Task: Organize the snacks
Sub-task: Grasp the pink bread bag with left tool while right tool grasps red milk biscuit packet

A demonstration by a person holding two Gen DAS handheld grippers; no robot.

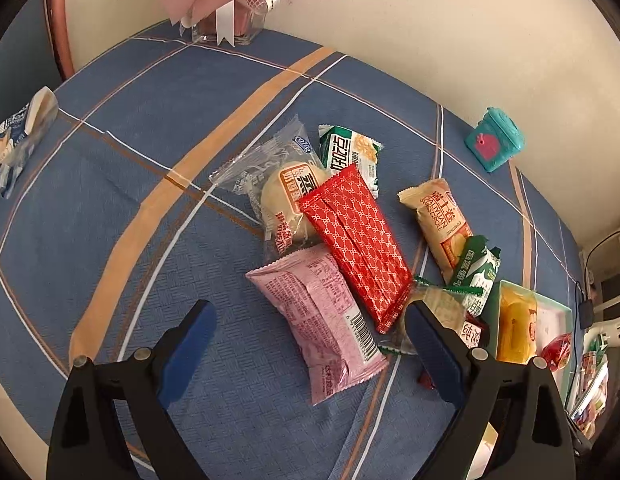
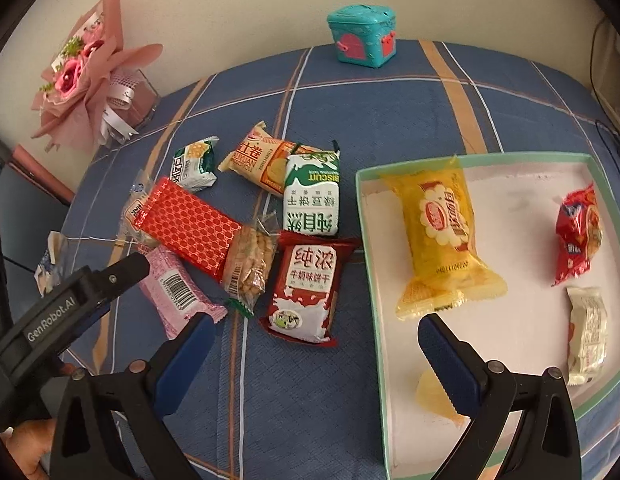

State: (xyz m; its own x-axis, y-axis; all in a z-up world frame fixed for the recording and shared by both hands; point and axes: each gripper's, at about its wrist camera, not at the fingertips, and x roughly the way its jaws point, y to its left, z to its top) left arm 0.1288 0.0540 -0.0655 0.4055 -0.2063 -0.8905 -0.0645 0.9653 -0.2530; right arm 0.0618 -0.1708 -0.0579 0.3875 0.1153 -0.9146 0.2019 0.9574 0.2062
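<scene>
Both grippers empty, fingers wide. Left gripper (image 1: pixel 310 344) hangs over the pink wafer packet (image 1: pixel 326 320) in the loose pile on the tabletop (image 1: pixel 130 160). Right gripper (image 2: pixel 316 354) straddles the tray (image 2: pixel 374 280) wall. Likely next: descend, pinch the pink packet, move it into the tray.

You have a teal box (image 2: pixel 363 38) by the wall and a pink bouquet (image 2: pixel 84 70) (in a glass vase (image 2: pixel 140 100)) on the blue cloth (image 2: pixel 390 112).

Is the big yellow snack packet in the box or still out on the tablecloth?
In. The yellow packet lies flat on the white floor of the green-rimmed box, apart from the pile on the blue cloth.
</scene>
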